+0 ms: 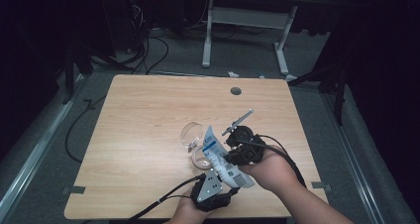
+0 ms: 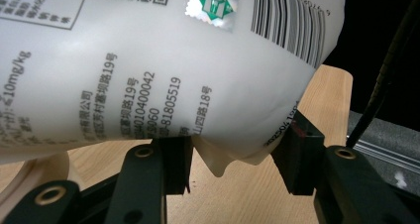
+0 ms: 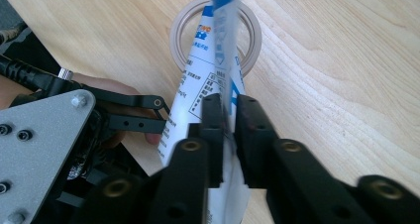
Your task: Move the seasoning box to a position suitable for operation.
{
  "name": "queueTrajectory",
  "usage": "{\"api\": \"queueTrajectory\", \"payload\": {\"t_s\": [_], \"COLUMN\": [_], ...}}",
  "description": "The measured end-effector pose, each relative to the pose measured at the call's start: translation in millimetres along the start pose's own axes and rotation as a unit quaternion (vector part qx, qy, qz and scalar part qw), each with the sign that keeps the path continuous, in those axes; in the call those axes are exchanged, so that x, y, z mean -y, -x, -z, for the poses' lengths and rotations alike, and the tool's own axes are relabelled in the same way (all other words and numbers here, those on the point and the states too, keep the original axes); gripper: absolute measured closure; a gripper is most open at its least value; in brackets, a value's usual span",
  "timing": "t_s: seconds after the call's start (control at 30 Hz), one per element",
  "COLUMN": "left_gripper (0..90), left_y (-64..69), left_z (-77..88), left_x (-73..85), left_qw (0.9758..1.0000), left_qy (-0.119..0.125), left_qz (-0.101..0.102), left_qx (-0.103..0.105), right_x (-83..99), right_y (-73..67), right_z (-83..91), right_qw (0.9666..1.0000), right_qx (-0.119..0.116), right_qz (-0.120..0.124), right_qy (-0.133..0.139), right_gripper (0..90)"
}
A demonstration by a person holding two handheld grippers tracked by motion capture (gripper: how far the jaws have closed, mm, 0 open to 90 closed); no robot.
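You hold a white plastic pouch with blue print and a barcode (image 1: 220, 159) up over the near right part of the pale wooden table (image 1: 148, 135), tilted, its top end leaning toward two clear glass cups (image 1: 192, 135). One cup lies on its side, mouth toward you, the other sits just in front of it near the pouch's upper end; you can't tell whether anything is in either. The pouch looks full and rounded in the left gripper view, printed side up, seam edge hanging down.

Your right gripper (image 3: 227, 120) pinches the pouch's flat sealed edge, pads pressed close with the film between them. In that view a round cup rim (image 3: 255, 40) sits on the table right behind the pouch's top end.

Your left gripper (image 2: 233, 159) is at the pouch's lower end from below: jaws stand apart on either side of the hanging seam, the bulging film resting on or against their tips; you can't tell if the pads actually squeeze it. Your left hand (image 1: 185, 211) is at the near table edge, right hand (image 1: 270, 172) just beside it, grippers close together on the same pouch
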State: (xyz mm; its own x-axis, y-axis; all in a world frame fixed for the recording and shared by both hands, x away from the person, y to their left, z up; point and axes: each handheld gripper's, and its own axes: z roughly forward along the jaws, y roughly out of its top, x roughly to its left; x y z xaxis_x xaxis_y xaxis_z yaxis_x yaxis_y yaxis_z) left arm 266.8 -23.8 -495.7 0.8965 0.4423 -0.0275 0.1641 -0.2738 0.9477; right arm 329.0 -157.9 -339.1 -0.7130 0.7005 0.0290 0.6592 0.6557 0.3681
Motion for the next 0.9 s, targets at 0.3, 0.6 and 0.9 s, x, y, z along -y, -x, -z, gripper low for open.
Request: {"api": "queueTrajectory", "payload": {"t_s": [0.3, 0.6, 0.9], "left_gripper": [53.5, 47.6, 47.9], "left_y": [-0.6, 1.5, 3.3], "left_z": [0.4, -4.4, -6.0], "left_x": [-0.4, 5.2, 7.0], "left_qw": [0.9999, 0.9999, 0.9998], "left_qy": [0.004, 0.005, 0.002], "left_qz": [0.006, -0.013, -0.021], "left_qx": [0.01, 0.007, 0.003], "right_x": [-6.9, -9.6, -8.1], "right_y": [-3.6, -6.4, -5.2], "right_z": [0.2, -2.9, -3.9], "right_qw": [0.9998, 0.9997, 0.9997], "right_qx": [0.003, 0.0, -0.002], "right_qz": [0.014, 0.017, 0.015], "right_qy": [-0.014, -0.018, -0.019], "right_gripper": [90.0, 90.0, 90.0]}}
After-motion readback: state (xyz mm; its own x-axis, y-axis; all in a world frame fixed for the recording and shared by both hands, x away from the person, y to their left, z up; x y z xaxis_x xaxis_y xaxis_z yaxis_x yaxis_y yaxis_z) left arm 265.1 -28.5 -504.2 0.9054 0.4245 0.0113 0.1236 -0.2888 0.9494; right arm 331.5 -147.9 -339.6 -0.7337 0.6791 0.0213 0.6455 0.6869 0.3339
